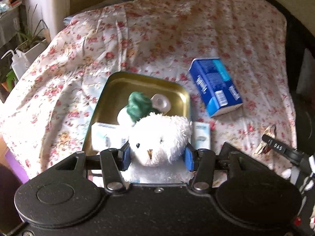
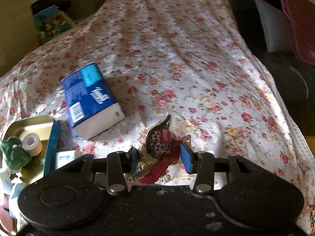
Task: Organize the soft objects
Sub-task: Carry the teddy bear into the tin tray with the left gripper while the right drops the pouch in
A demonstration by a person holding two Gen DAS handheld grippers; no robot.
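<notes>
A white cloth sprinkled with red, pink and yellow flowers (image 2: 177, 59) is spread over the bed. A plastic tissue pack in dark blue with a lighter teal panel, white lettering and a white end (image 2: 90, 98) is seen on it. A rectangular metal tin (image 1: 173, 90) is gold inside and teal outside. A fluffy white plush bear (image 1: 157, 139) has black eyes. A leopard-spotted fabric ornament with a red, white-dotted ribbon (image 2: 159, 137) is framed by blue pads.

A fluffy white plush bear (image 1: 157, 137), a glossy gold metal tin (image 1: 145, 86), and a crinkled floral cloth (image 2: 177, 49).
</notes>
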